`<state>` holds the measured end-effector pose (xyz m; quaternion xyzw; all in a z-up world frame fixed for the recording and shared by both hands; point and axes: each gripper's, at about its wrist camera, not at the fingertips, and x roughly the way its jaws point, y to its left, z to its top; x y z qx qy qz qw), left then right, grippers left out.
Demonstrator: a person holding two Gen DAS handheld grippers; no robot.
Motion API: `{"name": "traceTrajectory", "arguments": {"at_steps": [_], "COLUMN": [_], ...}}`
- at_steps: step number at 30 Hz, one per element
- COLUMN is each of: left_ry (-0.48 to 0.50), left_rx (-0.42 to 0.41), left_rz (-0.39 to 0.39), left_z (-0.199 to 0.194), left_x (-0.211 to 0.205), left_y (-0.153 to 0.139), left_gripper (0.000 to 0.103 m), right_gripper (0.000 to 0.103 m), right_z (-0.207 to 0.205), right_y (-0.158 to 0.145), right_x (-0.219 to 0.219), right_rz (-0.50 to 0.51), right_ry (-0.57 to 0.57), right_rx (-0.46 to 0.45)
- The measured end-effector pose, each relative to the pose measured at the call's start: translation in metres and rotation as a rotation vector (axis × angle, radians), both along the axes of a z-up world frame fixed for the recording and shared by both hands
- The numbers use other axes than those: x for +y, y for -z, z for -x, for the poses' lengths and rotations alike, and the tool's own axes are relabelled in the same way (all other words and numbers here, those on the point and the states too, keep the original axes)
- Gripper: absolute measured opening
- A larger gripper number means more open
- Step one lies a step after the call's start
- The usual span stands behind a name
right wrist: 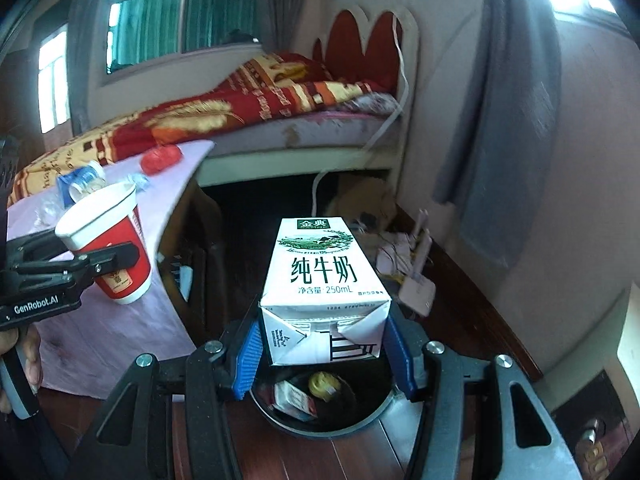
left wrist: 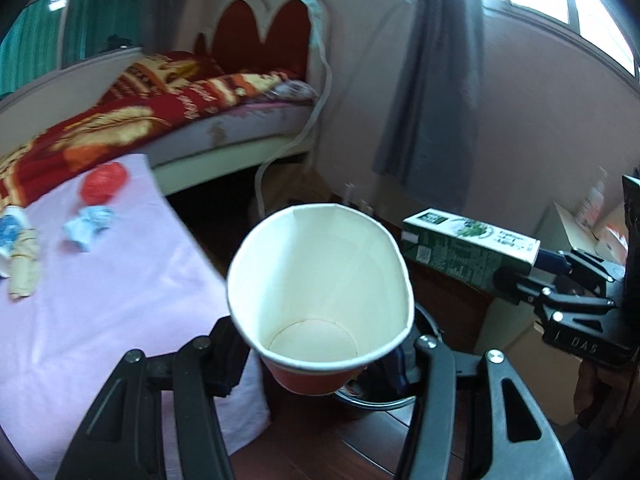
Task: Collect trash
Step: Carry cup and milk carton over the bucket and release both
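My left gripper (left wrist: 316, 360) is shut on a paper cup (left wrist: 320, 292), red outside and white inside, empty, with its mouth tilted toward the camera. Partly hidden just below the cup is a dark round bin (left wrist: 376, 404). My right gripper (right wrist: 324, 352) is shut on a white and green milk carton (right wrist: 324, 280), its blue pads (right wrist: 248, 352) pressing the carton's near end. The carton hangs directly over the bin (right wrist: 320, 430), which holds several pieces of trash. Each view shows the other hand's load: the carton (left wrist: 468, 248) at the right, the cup (right wrist: 108, 256) at the left.
A table with a pink cloth (left wrist: 120, 300) stands to the left, with a red crumpled piece (left wrist: 104, 180), a blue-white wrapper (left wrist: 88, 226) and more scraps on it. A bed (right wrist: 280, 120) lies behind. A white power strip with cables (right wrist: 416, 288) lies on the floor by the wall.
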<state>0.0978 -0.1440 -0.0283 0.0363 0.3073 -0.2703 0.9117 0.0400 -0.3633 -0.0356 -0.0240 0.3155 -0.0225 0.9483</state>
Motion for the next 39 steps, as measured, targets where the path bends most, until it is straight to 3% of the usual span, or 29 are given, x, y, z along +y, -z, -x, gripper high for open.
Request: {"name": "traceTrajectory", "arguments": {"at_steps": [10,20,30,33,34,35,37,39], "left_ry": [0.089,0.145,0.144,0.173,0.156,0.126,0.105,0.067], "left_rx": [0.107,0.213,0.299,0.357,0.365,0.367,0.358,0.327], "left_rz": [-0.045,-0.087,-0.104,-0.104,-0.126,-0.161,-0.164,-0.169], "left_z": [-0.011,-0.033,-0.053,-0.058,-0.06,-0.06,-0.059,-0.055], "left_x": [-0.045,-0.071,-0.088,-0.096,-0.098,-0.1,-0.096,-0.091], "left_y": [0.04,0.08,0.116,0.126,0.131,0.135,0.134,0.127], "left_gripper": [0.057,0.057,0.057,0.064,0.07,0.077,0.095,0.098], "right_gripper": [0.057,0.057,0.057,0.058,0.06,0.082,0.103,0.103], "right_z": [0.002,-0.036,-0.076,-0.086,-0.089,-0.088,-0.086,-0.084], "right_y": [0.038,0.087,0.115,0.13,0.136,0.14,0.141,0.138], "right_x": [-0.029,-0.03,-0.047,-0.051,-0.054,-0.058,-0.067,-0.076], "right_rz": [-0.019,-0.046,-0.129,-0.168,-0.148,-0.138,-0.136,-0.133], "right_ry": [0.005,-0.062,-0.087,-0.102,-0.065,-0.026,0.021,0.062], "right_rx": [0.08,0.208,0.275,0.328,0.344,0.345,0.343,0.323]}}
